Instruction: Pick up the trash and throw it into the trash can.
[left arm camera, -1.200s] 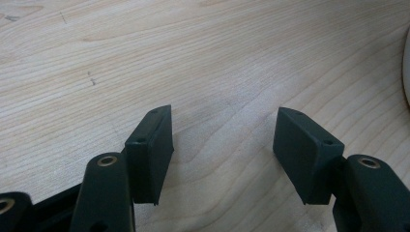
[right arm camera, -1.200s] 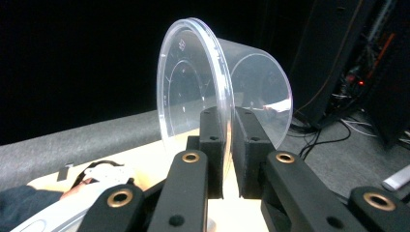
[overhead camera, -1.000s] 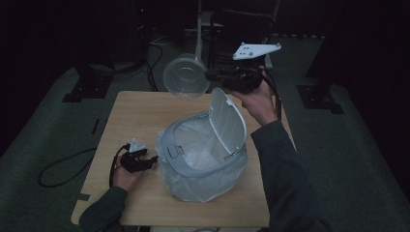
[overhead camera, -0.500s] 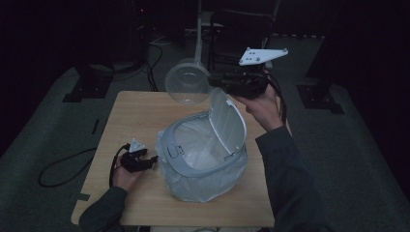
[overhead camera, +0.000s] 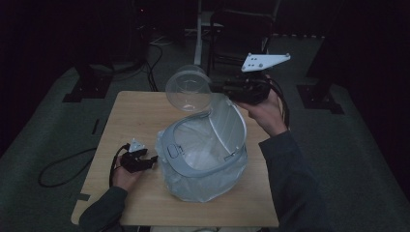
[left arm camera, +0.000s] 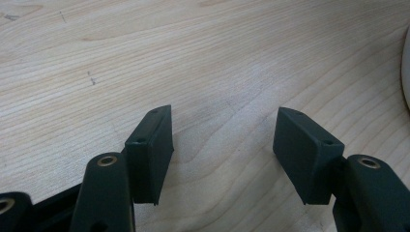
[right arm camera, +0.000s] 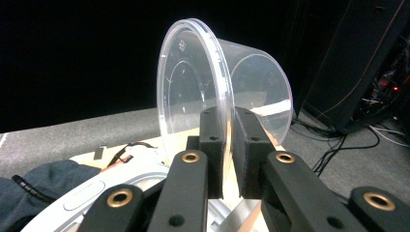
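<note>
From above, the right gripper [overhead camera: 223, 88] holds a clear plastic tub [overhead camera: 187, 88] over the bin's [overhead camera: 203, 159] raised lid [overhead camera: 227, 126]; the left gripper [overhead camera: 145, 161] rests beside the bin on the wooden table [overhead camera: 135, 116]. The left gripper view shows its jaws spread above bare wood. The right gripper view shows its jaws pinching the tub's wall, the bin's grey rim [right arm camera: 101, 191] below.

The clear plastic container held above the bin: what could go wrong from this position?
1. The right tongs pinch the clear container only by its thin rim, on its side; it may slip or twist loose.
2. It hangs at the back edge of the bin, beside the raised lid, so if dropped it might strike the lid and land outside.
3. The left tongs rest open on the table, not steadying the bin.
</note>
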Demonstrator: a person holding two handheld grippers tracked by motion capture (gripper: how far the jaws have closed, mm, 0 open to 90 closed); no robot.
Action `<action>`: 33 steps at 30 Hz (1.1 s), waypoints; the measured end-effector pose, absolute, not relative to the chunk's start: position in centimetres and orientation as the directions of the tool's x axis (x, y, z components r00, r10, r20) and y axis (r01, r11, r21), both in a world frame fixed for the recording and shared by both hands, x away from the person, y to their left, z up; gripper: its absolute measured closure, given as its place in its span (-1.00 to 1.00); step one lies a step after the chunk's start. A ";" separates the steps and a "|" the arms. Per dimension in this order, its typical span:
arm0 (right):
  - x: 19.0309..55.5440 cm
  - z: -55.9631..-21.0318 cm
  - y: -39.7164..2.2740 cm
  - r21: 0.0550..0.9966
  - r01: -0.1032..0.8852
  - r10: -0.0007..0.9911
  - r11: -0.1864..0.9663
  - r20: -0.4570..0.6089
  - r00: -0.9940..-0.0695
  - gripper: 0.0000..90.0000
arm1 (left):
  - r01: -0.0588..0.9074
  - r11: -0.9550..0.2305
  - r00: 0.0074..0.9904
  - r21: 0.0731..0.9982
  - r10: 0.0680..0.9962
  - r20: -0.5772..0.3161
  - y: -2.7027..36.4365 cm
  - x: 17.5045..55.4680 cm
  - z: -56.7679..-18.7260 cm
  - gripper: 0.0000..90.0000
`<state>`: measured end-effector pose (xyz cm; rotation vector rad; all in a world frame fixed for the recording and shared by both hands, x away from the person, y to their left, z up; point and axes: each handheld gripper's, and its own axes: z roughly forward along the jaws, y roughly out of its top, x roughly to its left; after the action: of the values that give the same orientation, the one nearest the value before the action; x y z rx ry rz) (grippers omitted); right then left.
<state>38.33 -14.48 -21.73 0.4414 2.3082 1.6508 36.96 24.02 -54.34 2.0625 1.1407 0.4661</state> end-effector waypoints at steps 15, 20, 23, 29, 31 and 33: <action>37.6 -21.6 -15.2 0.952 0.085 0.370 0.295 -0.032 -0.929 0.85 | 0.579 -0.345 0.542 0.739 0.840 -0.033 24.0 37.0 -54.3 -0.09; 37.5 -21.8 -15.4 0.951 0.087 0.365 0.296 -0.028 -0.931 0.85 | 0.580 -0.345 0.542 0.738 0.840 -0.033 24.0 37.0 -54.3 -0.09; 37.3 -21.9 -15.6 0.952 0.087 0.362 0.293 -0.026 -0.932 0.85 | 0.579 -0.345 0.542 0.738 0.840 -0.032 24.0 37.0 -54.3 -0.09; 37.0 -21.7 -15.9 0.953 0.079 0.351 0.292 -0.030 -0.936 0.85 | 0.579 -0.347 0.542 0.738 0.840 -0.031 24.0 37.0 -54.3 -0.09; 36.9 -21.7 -16.0 0.952 0.079 0.350 0.296 -0.031 -0.936 0.85 | 0.579 -0.345 0.542 0.738 0.840 -0.032 24.0 37.0 -54.3 -0.09; 36.8 -21.7 -16.1 0.951 0.077 0.349 0.300 -0.034 -0.936 0.85 | 0.579 -0.347 0.542 0.738 0.840 -0.031 24.0 37.0 -54.3 -0.09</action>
<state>36.82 -16.06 -21.68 0.3909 2.3335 1.6859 36.95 24.01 -54.33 2.0633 1.1416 0.4648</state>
